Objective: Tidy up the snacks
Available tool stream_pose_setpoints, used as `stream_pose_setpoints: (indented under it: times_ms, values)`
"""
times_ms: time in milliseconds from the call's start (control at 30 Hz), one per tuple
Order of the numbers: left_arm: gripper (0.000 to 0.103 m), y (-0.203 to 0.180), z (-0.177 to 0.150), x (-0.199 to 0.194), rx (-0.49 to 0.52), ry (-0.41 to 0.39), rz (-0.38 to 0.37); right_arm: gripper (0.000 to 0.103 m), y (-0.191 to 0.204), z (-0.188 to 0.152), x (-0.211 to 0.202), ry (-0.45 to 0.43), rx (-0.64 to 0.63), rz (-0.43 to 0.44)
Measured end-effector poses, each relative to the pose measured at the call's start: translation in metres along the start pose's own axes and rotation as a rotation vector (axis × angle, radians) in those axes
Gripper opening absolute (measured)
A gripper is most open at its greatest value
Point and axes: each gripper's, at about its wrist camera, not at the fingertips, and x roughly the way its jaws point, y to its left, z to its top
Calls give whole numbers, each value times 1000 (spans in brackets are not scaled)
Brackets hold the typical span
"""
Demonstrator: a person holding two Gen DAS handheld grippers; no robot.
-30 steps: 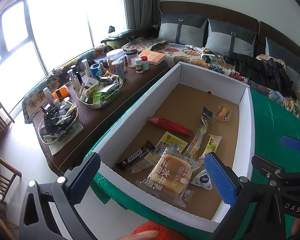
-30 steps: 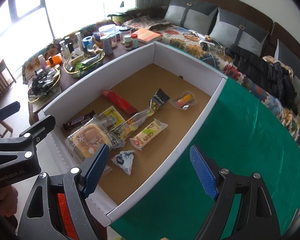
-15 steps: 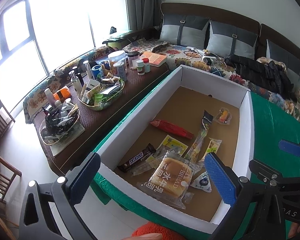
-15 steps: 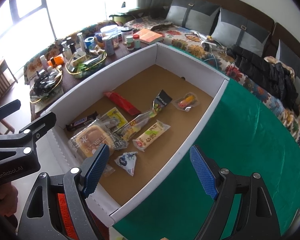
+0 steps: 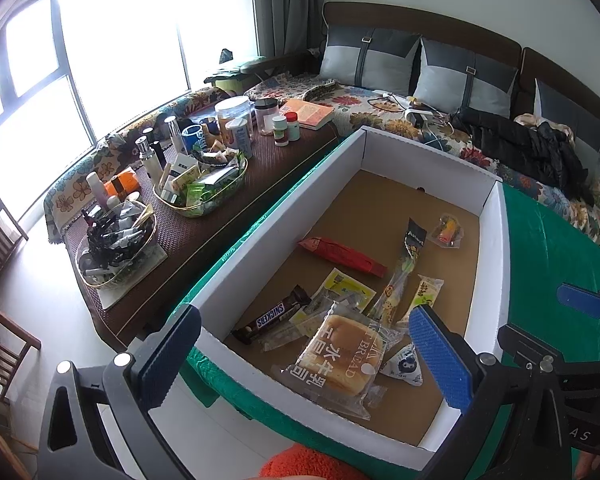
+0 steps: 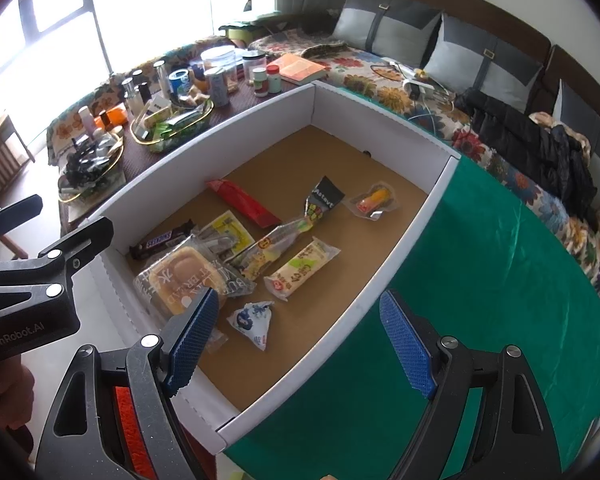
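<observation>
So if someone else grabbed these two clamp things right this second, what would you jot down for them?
Left gripper: open, empty, above the near end of the white cardboard box.
Right gripper: open, empty, above the box's near right wall.
In the box, loose on the brown floor: clear-wrapped round bread bun, brown Snickers bar, long red packet, small white-and-blue pouch, a few other wrapped snacks.
Done: nothing gripped, no visible sorting.
Left: organizing the snacks. The bun, nearest the left gripper, looks an easy first pick.
</observation>
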Motion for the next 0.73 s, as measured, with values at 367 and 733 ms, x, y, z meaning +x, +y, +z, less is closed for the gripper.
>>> stream_pose_setpoints:
  times_ms: [367,733]
  values:
    - [103,1,-1,3,0,4,2,85,3,-3,2,7,-7,6]
    - [103,6,-8,5,-36,18,-33,85,2,-5,2,7,-11,1]
